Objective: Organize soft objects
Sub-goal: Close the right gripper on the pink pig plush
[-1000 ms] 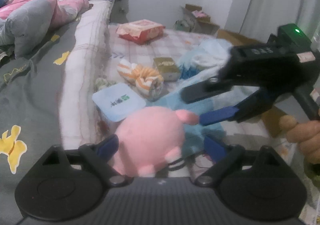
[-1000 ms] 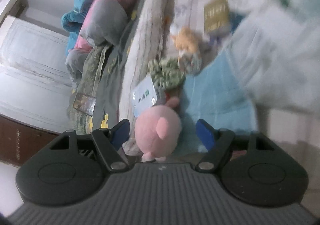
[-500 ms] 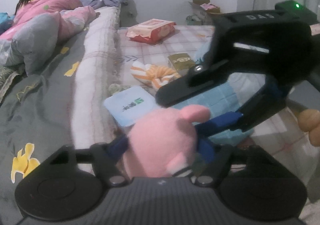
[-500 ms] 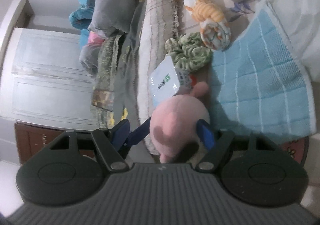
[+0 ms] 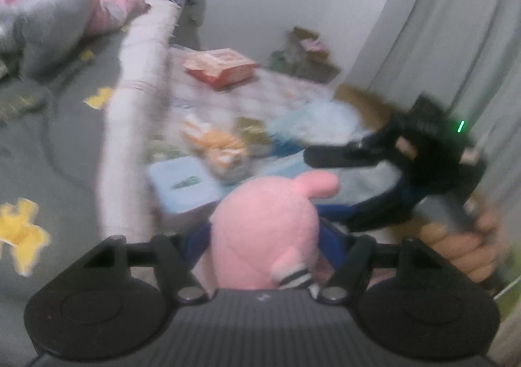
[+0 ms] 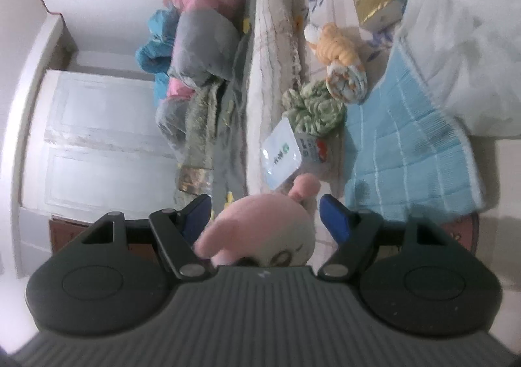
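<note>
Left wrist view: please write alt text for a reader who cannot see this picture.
A pink plush sits pressed between the jaws of the left gripper, which have just been closing on it. To its right, a hand holds the right gripper, jaws apart, near the plush. Behind, blurred, lie an orange toy, a red packet and bedding.

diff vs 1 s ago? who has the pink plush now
Left gripper has just closed its jaws onto the pink plush and raised it off the bed. Right gripper stayed open around the plush, pads clear of it. Orange striped toy, green scrunchie and blue towel are unmoved.
</note>
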